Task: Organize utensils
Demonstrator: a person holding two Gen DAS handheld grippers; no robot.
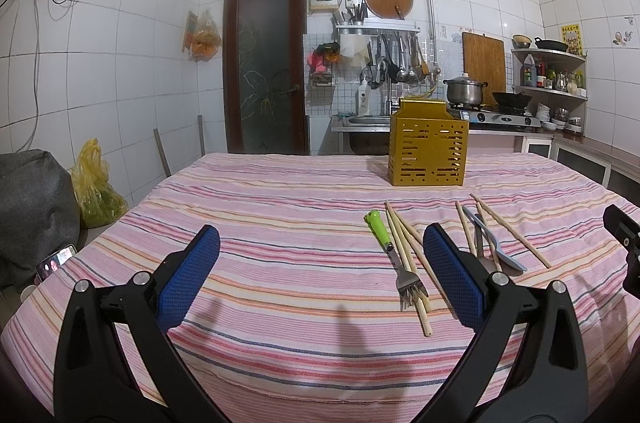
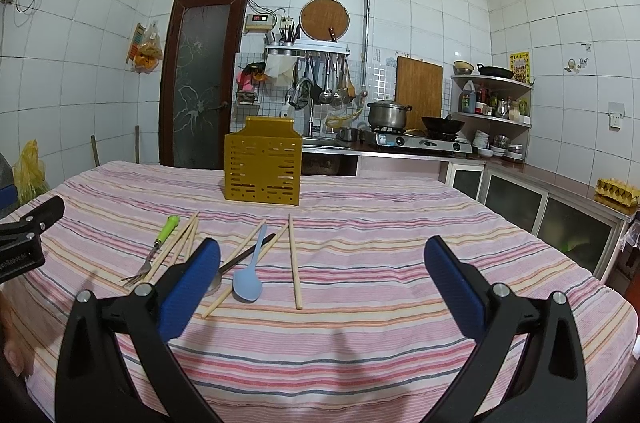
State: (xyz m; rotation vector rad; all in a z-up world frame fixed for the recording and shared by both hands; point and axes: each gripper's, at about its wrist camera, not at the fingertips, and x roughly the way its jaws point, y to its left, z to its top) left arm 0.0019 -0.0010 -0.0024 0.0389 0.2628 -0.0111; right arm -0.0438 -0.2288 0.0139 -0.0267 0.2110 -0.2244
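A yellow slotted utensil holder [image 1: 429, 147] [image 2: 262, 165] stands upright at the far side of the striped table. In front of it lie a green-handled fork [image 1: 390, 253] [image 2: 160, 243], several wooden chopsticks [image 1: 406, 265] [image 2: 295, 261], a light blue spoon [image 1: 496, 247] [image 2: 250, 275] and a dark-handled metal spoon [image 2: 240, 261]. My left gripper [image 1: 320, 247] is open and empty, above the cloth left of the utensils. My right gripper [image 2: 322, 255] is open and empty, to the right of the utensils.
The table is covered with a pink striped cloth [image 1: 280, 207] [image 2: 400, 223]. Behind it are a sink counter, a gas stove with a pot [image 2: 388, 115] and a wok, and corner shelves. A yellow bag [image 1: 94, 183] and a phone [image 1: 56, 259] sit to the left.
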